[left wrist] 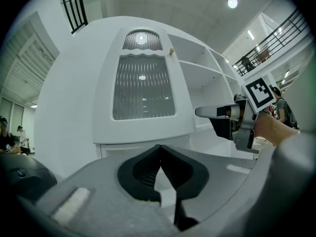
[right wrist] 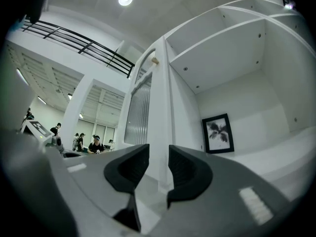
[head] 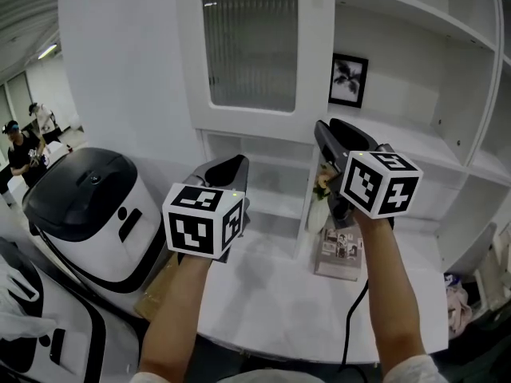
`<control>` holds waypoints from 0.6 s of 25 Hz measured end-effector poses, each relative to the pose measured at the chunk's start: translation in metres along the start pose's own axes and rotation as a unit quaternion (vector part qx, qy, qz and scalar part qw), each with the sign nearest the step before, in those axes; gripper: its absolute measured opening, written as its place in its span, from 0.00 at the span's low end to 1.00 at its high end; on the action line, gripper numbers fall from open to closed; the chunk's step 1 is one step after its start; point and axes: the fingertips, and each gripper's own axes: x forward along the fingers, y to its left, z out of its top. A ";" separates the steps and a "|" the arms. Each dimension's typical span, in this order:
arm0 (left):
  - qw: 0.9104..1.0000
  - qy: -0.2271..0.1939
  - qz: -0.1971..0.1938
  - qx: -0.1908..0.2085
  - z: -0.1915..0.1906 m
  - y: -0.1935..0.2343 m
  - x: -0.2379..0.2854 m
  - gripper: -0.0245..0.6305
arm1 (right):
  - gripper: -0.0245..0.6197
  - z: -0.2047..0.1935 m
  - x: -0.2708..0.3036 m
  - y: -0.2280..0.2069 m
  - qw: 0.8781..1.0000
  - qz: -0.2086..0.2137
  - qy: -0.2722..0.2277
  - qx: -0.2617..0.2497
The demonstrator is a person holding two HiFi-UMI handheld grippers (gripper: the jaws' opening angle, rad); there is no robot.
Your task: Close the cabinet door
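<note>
The cabinet door [head: 254, 116] stands swung out, its free edge dead ahead of the right hand-held gripper [right wrist: 159, 154]. That one's jaws are partly apart, the edge lined up with the gap and, as far as I can see, not pinched. It should be stiff and swing easily on its hinges. The ribbed glass pane [head: 249, 48] looks fragile, so take the painted edge. The left hand-held gripper [left wrist: 160, 152] is closed on nothing and faces the door's front.

the cabinet door [head: 251, 50] stands out from the shelves [head: 415, 146], a wall between the left side and the right. right of it the shelves lie open but for a framed picture [head: 348, 80]. a bulky machine [head: 88, 206] crowds the left edge of the counter [head: 263, 309].
</note>
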 end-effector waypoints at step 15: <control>1.000 0.003 -0.028 -0.001 -0.005 0.019 -0.060 0.04 | 0.13 -0.019 -0.027 0.069 0.999 -0.021 0.026 -0.008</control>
